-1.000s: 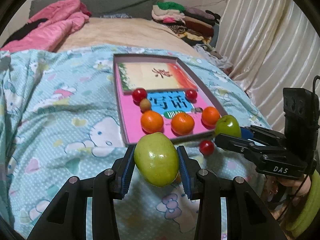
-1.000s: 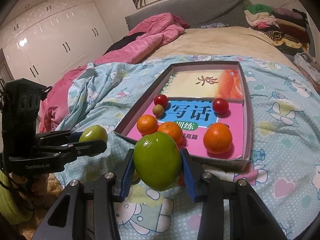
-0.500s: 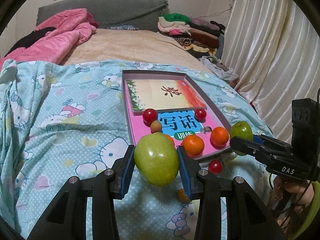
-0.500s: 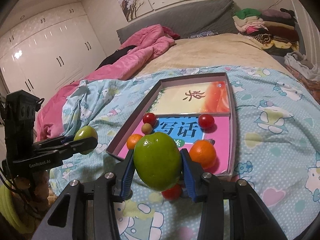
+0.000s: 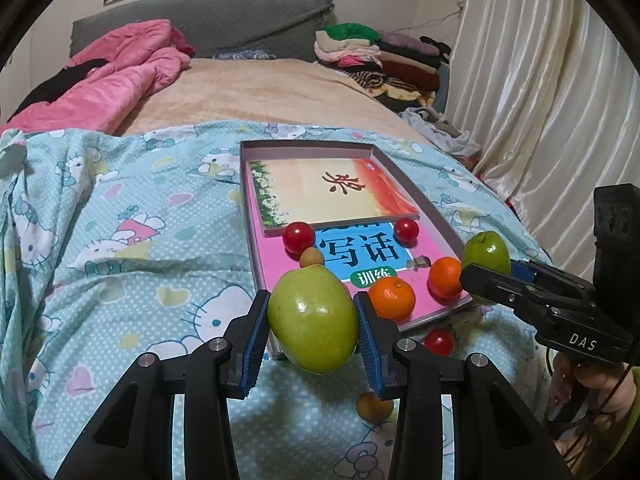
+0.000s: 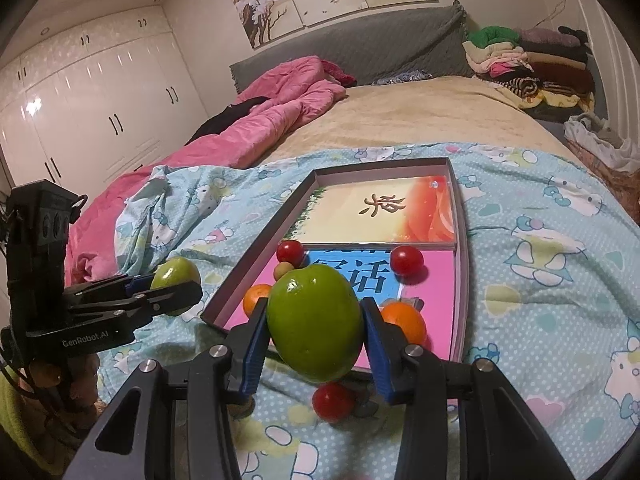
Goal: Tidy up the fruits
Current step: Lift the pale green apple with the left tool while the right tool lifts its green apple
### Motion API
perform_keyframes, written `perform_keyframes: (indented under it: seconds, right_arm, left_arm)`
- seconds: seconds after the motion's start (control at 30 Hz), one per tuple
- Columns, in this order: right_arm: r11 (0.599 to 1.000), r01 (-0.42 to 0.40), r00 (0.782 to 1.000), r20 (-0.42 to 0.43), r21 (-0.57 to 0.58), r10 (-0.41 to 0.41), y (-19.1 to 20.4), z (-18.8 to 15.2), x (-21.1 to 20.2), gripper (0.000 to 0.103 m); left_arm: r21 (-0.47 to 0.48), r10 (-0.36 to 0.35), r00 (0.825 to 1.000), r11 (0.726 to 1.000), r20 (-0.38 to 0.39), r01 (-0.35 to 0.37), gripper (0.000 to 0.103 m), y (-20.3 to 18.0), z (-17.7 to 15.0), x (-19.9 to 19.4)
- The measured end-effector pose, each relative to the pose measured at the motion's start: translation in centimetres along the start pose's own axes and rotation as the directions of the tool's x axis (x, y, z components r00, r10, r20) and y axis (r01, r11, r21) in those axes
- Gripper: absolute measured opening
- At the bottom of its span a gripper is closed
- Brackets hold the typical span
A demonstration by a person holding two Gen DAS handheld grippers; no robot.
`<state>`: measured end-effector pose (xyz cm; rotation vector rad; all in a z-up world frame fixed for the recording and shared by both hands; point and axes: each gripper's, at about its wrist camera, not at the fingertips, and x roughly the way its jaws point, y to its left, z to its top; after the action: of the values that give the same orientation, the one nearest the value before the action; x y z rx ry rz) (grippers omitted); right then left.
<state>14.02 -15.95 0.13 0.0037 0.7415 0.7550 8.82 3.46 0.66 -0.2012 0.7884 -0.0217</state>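
Between the left gripper's [image 5: 313, 322] blue pads sits a green apple [image 5: 313, 320]; the right gripper [image 6: 315, 322] clamps a second green apple [image 6: 315, 322]. Both have lifted and drawn back from the shallow box [image 5: 424, 196] over the past second, so neither apple is placed. Tangerines [image 5: 391, 298] and cherry tomatoes [image 5: 298, 237] crowd its near end; one tomato [image 5: 439, 342] lies outside on the quilt [image 5: 120, 240].
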Motion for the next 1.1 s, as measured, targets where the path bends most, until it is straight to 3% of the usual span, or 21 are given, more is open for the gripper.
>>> perform_keyframes:
  seconds: [0.87,1.1]
  right_arm:
    - [0.997,0.065,0.997,-0.028,-0.043,-0.066,-0.1,0.2,2.2,0.044]
    - [0.997,0.048,0.998,-0.043,-0.065,-0.051,0.4,0.1,2.7,0.044]
  left_arm:
    - [0.043,0.016,0.998,0.999,-0.058,-0.014,0.043,-0.9,-0.1,3.1]
    - [0.044,0.026,0.998,0.999,-0.066,-0.023,0.043,-0.9,-0.2,3.3]
